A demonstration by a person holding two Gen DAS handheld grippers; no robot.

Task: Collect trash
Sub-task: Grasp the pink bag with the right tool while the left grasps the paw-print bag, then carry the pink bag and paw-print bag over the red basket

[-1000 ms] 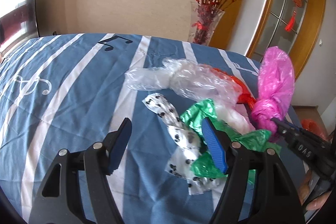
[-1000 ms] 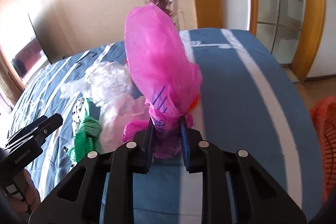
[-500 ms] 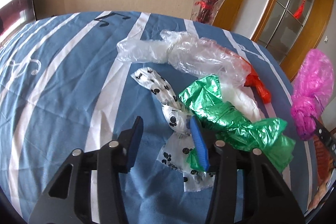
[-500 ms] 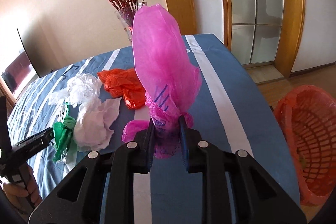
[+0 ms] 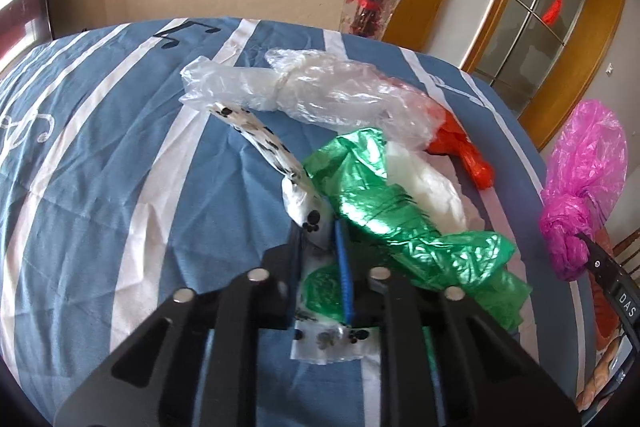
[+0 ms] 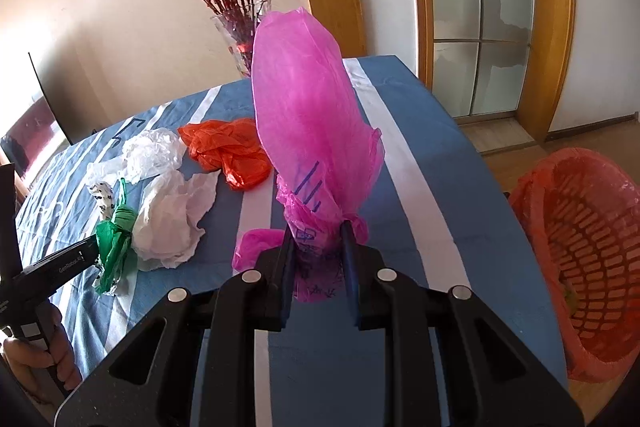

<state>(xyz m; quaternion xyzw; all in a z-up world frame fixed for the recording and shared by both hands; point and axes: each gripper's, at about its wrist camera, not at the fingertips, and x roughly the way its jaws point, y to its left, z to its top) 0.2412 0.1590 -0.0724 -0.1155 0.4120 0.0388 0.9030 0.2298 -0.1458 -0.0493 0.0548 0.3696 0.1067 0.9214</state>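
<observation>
The table (image 6: 416, 131), under a blue cloth with white stripes, held the trash; the orange basket (image 6: 580, 251) stood on the floor off its right edge, lower than the tabletop. That was the relation that mattered: the basket lay to the right of the right gripper (image 6: 318, 259), which was the nearer one, so a swing rightward and down looked like the coming move.

The right gripper was clamped on the knotted neck of the pink bag (image 6: 308, 131), which stood puffed and upright above the jaws, clear of the cloth, its long axis pointing away along the fingers.

The left gripper (image 5: 320, 251) was closed on the spotted bag (image 5: 268, 143) (white with black paw marks), lying on the cloth and running up and left from the jaws. Beside it lay the green bag (image 5: 384, 211), crumpled and glossy.
</observation>
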